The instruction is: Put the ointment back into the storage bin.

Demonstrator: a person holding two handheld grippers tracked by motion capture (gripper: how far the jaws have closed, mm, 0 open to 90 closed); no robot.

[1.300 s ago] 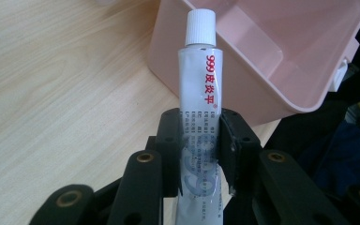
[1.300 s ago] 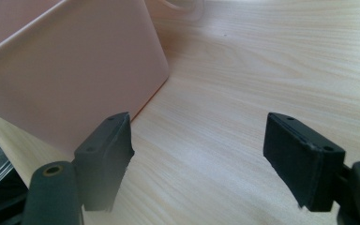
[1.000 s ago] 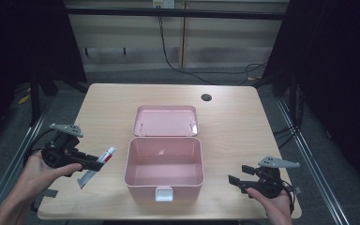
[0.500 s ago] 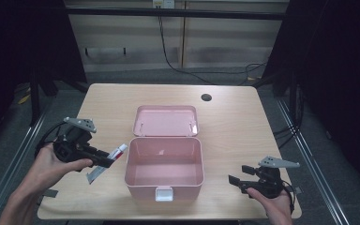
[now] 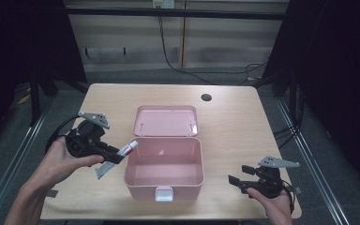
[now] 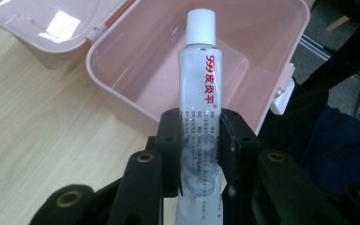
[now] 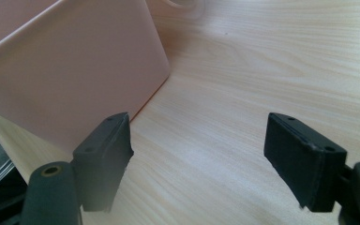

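Between left gripper [image 6: 200, 154] jaws: tube [image 6: 200, 93], clamped | cap over pink box [image 6: 262, 61]

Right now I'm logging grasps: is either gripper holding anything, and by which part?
The left gripper holds a white ointment tube by its lower body, cap pointing at the pink box. The right gripper is open, empty.

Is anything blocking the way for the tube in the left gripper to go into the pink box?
Nothing visible does. The lid lies flipped back behind the box, whose inside looks empty. The left gripper holds the tube with its cap already over the box's near rim. The right gripper waits apart on the box's other side.
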